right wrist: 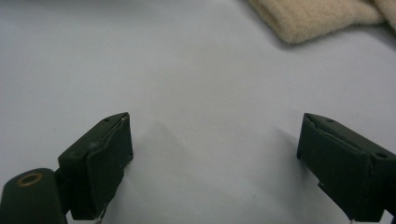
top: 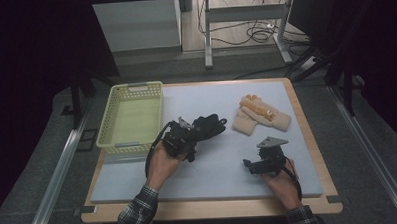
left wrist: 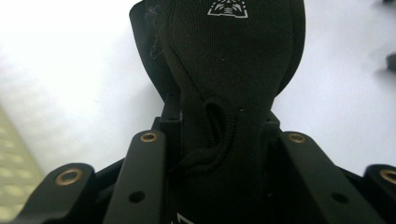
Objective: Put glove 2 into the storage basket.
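Observation:
A black knit glove (top: 210,125) with a small white logo (left wrist: 227,8) hangs from my left gripper (top: 193,135), which is shut on it just above the mat. In the left gripper view the glove (left wrist: 224,70) runs up from between the jaws of the left gripper (left wrist: 219,128) and hides their tips. A pair of cream gloves (top: 261,115) with orange fingers lies at the mat's back right. My right gripper (top: 249,165) stands open over bare mat at the front right. Its jaws are wide apart with nothing between them, and the right gripper (right wrist: 215,140) faces the cream glove's edge (right wrist: 317,16).
A pale yellow-green basket (top: 112,114) stands at the left edge of the light blue mat (top: 214,176), close to my left hand. The mat covers a wooden table (top: 315,133). Beyond the far edge are desk legs and cables on the floor.

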`<control>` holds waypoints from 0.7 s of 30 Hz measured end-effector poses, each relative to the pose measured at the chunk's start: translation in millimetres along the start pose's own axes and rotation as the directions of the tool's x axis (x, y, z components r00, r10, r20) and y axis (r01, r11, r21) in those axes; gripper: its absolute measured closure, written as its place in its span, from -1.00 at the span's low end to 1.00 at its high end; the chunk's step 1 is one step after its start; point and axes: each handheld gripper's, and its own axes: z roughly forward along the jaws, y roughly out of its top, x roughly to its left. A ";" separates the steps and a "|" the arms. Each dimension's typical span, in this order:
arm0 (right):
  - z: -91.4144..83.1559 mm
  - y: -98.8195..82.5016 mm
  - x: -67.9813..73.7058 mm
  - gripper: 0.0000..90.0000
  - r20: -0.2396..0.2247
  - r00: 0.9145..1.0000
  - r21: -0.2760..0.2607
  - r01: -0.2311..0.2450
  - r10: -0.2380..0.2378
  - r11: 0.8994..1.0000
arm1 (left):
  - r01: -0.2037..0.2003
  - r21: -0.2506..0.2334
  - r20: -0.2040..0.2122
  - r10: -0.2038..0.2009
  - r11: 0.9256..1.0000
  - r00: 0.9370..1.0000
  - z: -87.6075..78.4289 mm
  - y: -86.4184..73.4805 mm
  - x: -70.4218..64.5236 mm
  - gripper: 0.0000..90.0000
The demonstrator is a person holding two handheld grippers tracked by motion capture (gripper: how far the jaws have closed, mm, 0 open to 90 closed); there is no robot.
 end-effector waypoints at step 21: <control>0.1 -0.1 0.0 -0.77 0.000 1.000 -0.002 0.003 -0.003 1.000 | 0.201 -0.073 -0.212 -0.212 0.977 0.954 -65.5 14.9 97.4 0.44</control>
